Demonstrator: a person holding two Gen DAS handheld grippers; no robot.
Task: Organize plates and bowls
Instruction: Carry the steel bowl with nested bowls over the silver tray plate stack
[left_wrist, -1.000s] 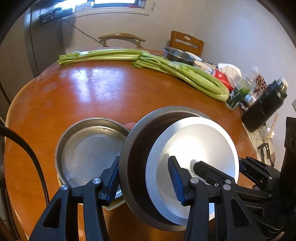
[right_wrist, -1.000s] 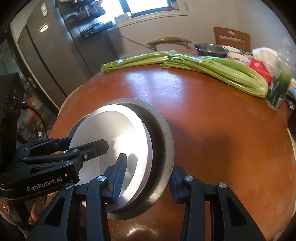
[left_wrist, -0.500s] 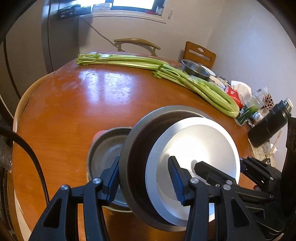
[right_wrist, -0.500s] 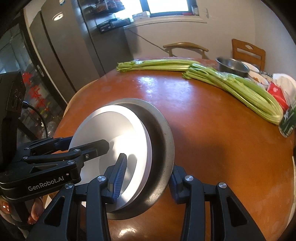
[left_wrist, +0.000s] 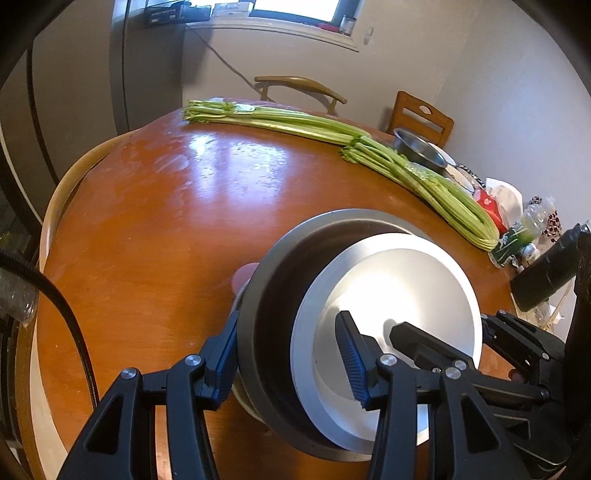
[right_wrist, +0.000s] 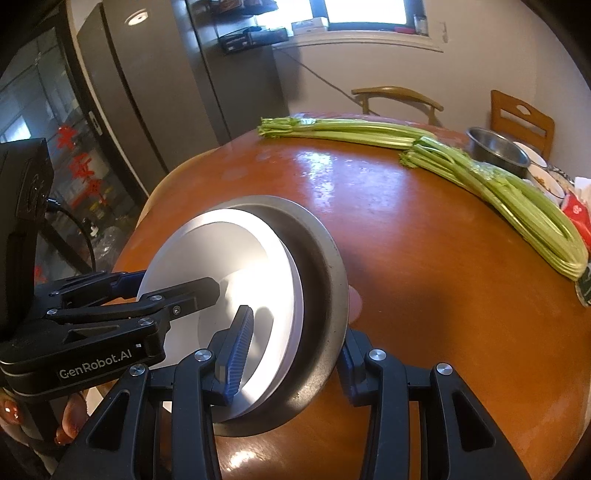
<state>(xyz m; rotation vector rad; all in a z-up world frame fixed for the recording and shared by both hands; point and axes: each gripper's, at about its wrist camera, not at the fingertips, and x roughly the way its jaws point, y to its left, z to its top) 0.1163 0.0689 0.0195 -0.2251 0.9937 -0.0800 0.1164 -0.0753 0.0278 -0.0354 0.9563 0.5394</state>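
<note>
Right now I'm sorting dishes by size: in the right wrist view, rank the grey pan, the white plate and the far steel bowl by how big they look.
1. Grey pan
2. White plate
3. Steel bowl, though it sits far from the camera, so its real size is unsure.

White plate nested in tilted grey bowl, above table.

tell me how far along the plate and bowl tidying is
Done: a white plate already sits nested in the grey metal dish. In hand: the left gripper and right gripper each clamp that pair's rim. Left: setting it down, and a steel bowl remains beside the celery across the table.
</note>
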